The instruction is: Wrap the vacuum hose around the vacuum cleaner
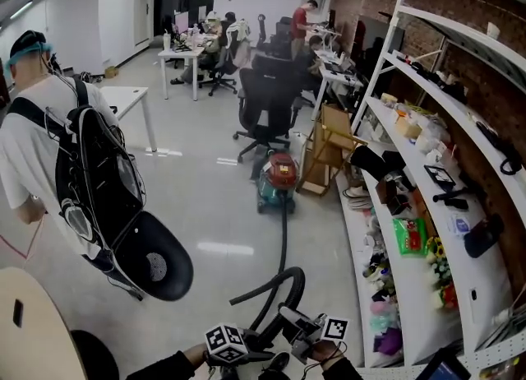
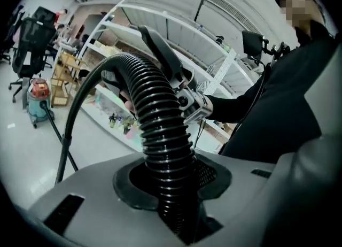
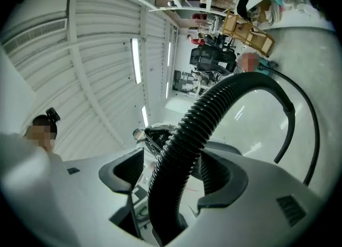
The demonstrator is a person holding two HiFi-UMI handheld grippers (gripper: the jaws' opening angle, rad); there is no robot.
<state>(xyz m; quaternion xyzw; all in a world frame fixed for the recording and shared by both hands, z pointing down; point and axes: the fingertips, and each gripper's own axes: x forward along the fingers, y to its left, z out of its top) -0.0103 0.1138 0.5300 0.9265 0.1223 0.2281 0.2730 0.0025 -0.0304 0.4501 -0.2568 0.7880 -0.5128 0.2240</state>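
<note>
Judging progress: wrapping not yet begun. On floor toward 12 o'clock stands vacuum cleaner point(image 1: 278, 181), well apart from both tongs, no coil round its body. From it hose point(image 1: 284, 234) runs straight toward 6 o'clock, ending in raised loop by tongs. Grip: left tongs point(image 2: 165, 187) narrow, pads clamped on hose; right tongs point(image 3: 171, 184) wide, hose lying between pads, not squeezed. Left to do: bring hose to cleaner, wind whole length round it. Count: one vacuum cleaner, one hose, two tongs.

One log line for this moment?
left tongs shut on hose | right tongs open, hose between | vacuum across floor, hose unwrapped
</note>
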